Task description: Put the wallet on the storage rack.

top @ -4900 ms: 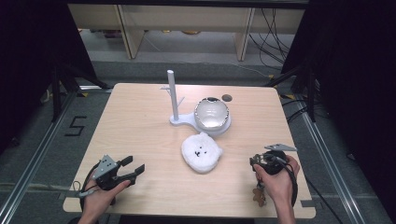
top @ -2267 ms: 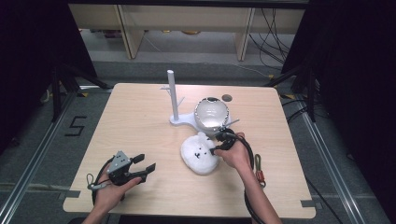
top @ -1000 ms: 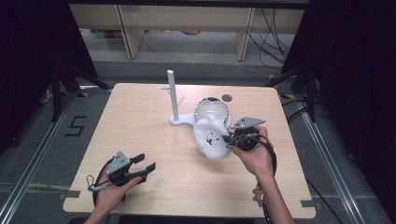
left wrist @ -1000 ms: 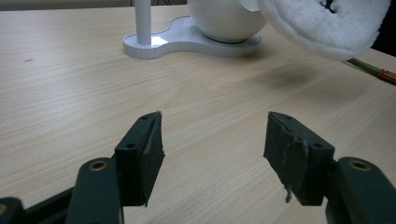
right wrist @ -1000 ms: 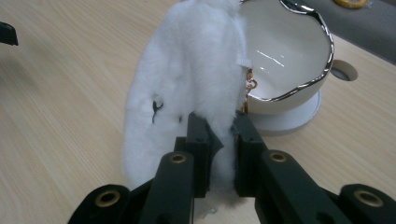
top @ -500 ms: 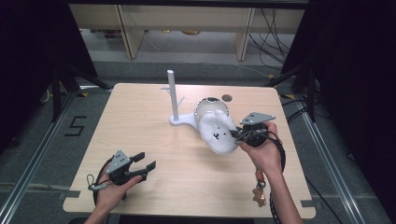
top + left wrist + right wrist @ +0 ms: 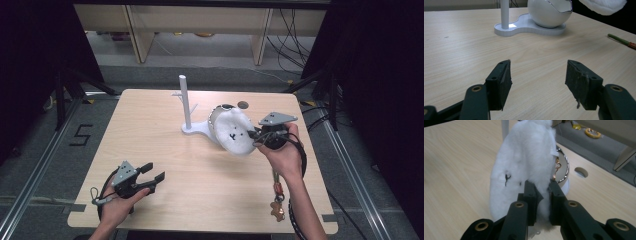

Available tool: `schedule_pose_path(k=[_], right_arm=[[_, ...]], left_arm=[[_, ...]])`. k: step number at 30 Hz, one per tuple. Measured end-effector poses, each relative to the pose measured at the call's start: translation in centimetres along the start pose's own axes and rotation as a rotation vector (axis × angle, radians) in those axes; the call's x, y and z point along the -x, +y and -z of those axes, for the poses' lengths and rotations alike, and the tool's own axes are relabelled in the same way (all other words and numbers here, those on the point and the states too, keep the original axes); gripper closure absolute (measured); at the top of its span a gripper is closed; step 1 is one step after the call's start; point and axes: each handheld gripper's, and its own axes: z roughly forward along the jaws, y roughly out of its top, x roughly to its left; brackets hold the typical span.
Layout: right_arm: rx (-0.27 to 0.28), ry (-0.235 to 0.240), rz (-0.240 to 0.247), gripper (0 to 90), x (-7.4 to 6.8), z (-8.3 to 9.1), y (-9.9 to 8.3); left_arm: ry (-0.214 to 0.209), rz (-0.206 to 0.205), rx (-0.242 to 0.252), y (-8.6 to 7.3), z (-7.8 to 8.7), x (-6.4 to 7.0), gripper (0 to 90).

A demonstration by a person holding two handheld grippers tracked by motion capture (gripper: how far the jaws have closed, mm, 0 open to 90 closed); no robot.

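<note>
A white fluffy plush [image 7: 234, 133] with a small stitched face hangs in the air, pinched at its edge by my right gripper [image 7: 256, 136], which is shut on it. In the right gripper view the plush [image 7: 524, 165] stands on edge between the jaws, and a copper hook dangles at its right side. Just behind it is a white round bowl [image 7: 220, 111] on a white stand [image 7: 192, 129] with an upright post [image 7: 184, 97]. My left gripper [image 7: 153, 174] rests open near the table's front left, holding nothing. The bowl [image 7: 549, 12] and stand [image 7: 529, 26] lie ahead of the left gripper [image 7: 537, 75].
The light wooden table [image 7: 160, 150] has a round cable hole [image 7: 243, 105] at its back. A green-and-orange cord [image 7: 276, 192] with a small charm trails from my right hand toward the front edge. Low shelves and cables stand beyond the table.
My right gripper reached in from the front right, shut on the plush lying mid-table, then lifted it up and back toward the bowl. The left gripper shifted slightly right and stays open.
</note>
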Motion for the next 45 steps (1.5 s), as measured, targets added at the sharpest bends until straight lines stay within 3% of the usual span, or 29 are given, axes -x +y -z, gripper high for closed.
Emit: schedule_pose_path(k=[9,13,14,19,22,23,31,37,44,45], right_arm=[[0.007,0.008,0.032,80.7,1.2,-1.5,2.1],[0.038,0.013,0.055,80.7,1.9,-2.8,3.2],[0.057,-0.003,0.046,80.7,1.9,-3.1,3.4],[0.079,0.008,0.041,80.7,2.4,-4.4,4.3],[0.080,0.016,0.006,80.7,2.5,-5.4,4.4],[0.086,0.005,0.020,80.7,2.7,-5.7,4.5],[0.075,0.009,0.006,80.7,2.9,-7.2,4.5],[0.063,-0.023,-0.018,80.6,3.0,-8.6,3.6],[-0.007,-0.044,-0.013,79.6,3.3,-10.1,1.8],[0.002,-0.060,-0.016,79.5,3.4,-10.4,1.7]], left_arm=[[0.002,-0.002,-0.004,0.0,0.1,0.0,36.5],[0.000,0.001,-0.001,0.0,0.0,0.0,36.5],[0.000,0.001,-0.002,0.0,0.0,0.0,36.5],[-0.008,-0.001,0.004,-0.1,-0.1,0.0,36.5],[0.002,-0.002,-0.006,-0.1,0.1,0.0,36.5],[0.003,-0.002,-0.006,-0.1,0.1,0.0,36.5],[0.005,0.003,-0.003,-0.1,0.2,-0.1,36.5],[0.005,0.001,-0.004,-0.1,0.2,-0.1,36.5],[-0.002,0.003,-0.004,-0.2,0.1,-0.1,36.5],[-0.002,0.002,-0.004,-0.2,0.1,-0.1,36.5]])
